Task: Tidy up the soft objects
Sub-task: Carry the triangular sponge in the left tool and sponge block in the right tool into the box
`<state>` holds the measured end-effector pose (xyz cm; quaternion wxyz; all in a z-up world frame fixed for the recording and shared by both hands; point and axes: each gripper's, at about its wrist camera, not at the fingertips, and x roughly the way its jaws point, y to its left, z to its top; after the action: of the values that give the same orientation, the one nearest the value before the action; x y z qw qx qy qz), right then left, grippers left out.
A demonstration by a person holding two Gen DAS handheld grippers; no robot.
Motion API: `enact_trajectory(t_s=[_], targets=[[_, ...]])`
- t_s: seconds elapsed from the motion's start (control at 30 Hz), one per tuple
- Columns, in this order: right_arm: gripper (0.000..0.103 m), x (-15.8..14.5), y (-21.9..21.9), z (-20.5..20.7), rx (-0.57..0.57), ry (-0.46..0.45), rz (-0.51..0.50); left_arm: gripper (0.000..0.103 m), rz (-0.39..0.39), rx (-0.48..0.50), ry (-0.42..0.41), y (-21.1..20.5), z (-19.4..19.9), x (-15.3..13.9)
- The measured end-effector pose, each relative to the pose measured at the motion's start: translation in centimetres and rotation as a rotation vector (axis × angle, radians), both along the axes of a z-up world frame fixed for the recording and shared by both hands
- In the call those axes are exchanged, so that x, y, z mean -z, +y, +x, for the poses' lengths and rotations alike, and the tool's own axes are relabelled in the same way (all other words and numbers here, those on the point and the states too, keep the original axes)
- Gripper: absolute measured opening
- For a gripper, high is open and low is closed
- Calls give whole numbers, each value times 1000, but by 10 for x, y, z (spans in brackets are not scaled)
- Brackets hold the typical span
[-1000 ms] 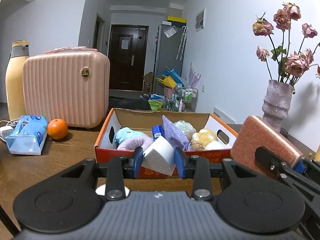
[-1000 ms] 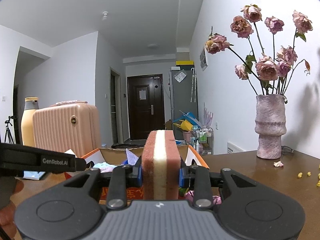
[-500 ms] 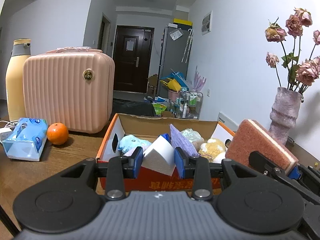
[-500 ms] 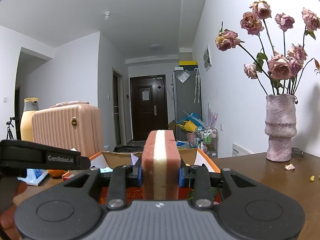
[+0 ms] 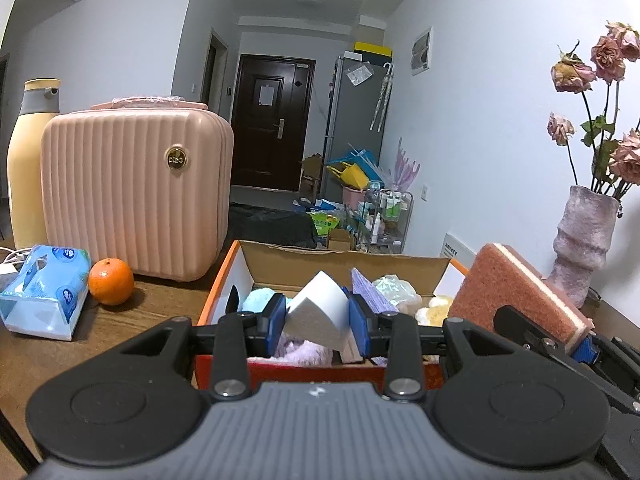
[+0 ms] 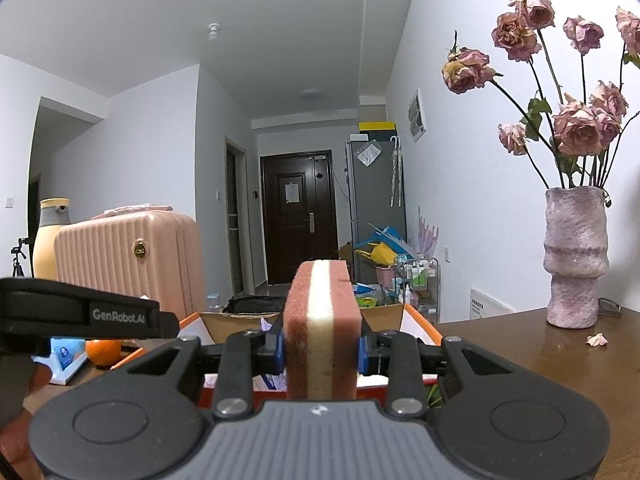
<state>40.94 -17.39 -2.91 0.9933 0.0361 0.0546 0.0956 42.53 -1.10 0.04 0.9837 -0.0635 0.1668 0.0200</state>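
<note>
Our left gripper [image 5: 318, 322] is clamped on a white foam wedge [image 5: 320, 310], its blue pads pressed against both sloping sides, and we hold it just above the near edge of the open cardboard box [image 5: 224, 280]. Our right gripper [image 6: 320, 350] is closed on a pink sponge [image 6: 322, 332] with a pale core, held upright on its edge between the pads.

The left wrist view looks down into the box, where we see a light blue plush piece [image 5: 258, 300], a lilac fluffy item [image 5: 304, 350] under the wedge, a purple cloth [image 5: 370, 292], a crinkly pale bundle [image 5: 394, 286] and a yellow plush [image 5: 434, 306]. It also shows the pink sponge from the side, at the box's right, gripped by the right tool. The right wrist view hides most of that content behind the sponge, but it shows the left tool's black arm [image 6: 80, 314] crossing at the left, and a fallen petal [image 6: 596, 339] on the table [image 6: 520, 344] near the vase [image 6: 576, 256] of dried roses.

To the left of the box sit an orange [image 5: 111, 281], a blue tissue pack [image 5: 44, 296], a pink ribbed case [image 5: 136, 192] and, behind it, a tall yellow bottle [image 5: 28, 168].
</note>
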Motion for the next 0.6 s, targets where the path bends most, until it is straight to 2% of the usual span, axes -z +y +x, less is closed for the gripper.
enact_trajectory(t_s=[0.6], targets=[[30, 2, 11, 37, 6, -7, -4, 36, 3, -10, -2, 1, 36, 0]])
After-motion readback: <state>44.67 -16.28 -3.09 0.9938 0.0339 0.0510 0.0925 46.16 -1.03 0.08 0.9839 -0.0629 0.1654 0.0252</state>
